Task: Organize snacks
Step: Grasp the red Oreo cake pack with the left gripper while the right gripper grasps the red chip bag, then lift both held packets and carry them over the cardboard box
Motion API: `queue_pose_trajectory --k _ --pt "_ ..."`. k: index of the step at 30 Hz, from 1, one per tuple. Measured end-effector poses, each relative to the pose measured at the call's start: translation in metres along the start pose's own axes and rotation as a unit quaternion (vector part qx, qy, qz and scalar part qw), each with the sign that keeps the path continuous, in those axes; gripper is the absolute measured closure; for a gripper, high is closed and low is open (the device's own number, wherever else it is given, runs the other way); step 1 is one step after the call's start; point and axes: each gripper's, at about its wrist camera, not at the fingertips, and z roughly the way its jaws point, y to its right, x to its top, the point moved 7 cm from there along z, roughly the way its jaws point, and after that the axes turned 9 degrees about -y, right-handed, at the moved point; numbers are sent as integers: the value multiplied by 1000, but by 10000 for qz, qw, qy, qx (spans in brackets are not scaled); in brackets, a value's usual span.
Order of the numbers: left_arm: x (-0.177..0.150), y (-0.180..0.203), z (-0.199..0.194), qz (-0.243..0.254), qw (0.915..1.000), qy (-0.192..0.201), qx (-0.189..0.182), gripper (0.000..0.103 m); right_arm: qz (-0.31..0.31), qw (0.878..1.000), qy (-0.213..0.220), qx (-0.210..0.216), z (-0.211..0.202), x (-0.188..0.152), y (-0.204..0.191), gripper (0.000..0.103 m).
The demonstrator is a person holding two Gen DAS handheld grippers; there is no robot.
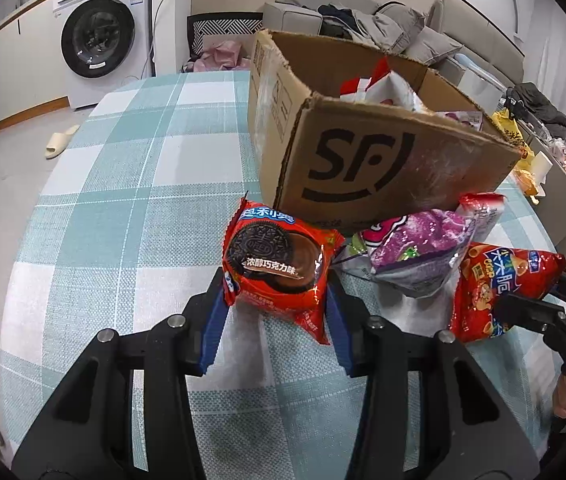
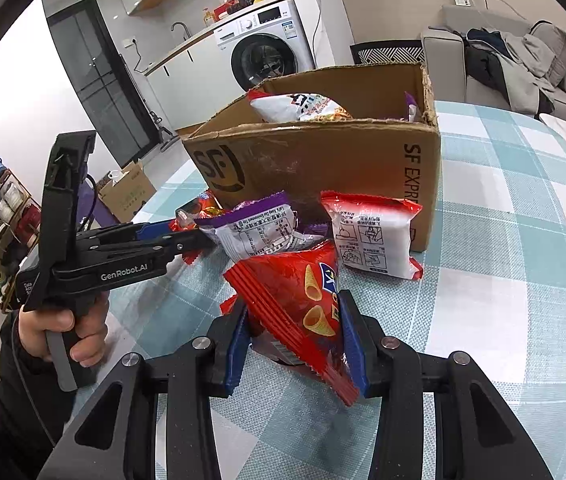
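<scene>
Simultaneously, the left gripper [image 1: 277,280] is pinching a red foil Oreo cookie packet [image 1: 279,264] while the right gripper [image 2: 295,332] is squeezing a red corn-cone snack bag [image 2: 303,300], both beside the open brown cardboard box [image 1: 363,160] near the checked tabletop's [image 1: 143,200] edge.

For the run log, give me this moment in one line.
left gripper: shut on Oreo pack | right gripper: shut on red cone-snack bag | box: open
</scene>
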Motion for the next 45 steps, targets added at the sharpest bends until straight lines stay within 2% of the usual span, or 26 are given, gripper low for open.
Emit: queue_pose_trajectory --k 28,45 --pt "10 19 -89 -1 9961 862 -185 61 15 9984 561 1 -45 10 0 61" --pt "16 27 -112 62 9934 1126 -206 61 48 9957 923 5 -67 22 6 61"
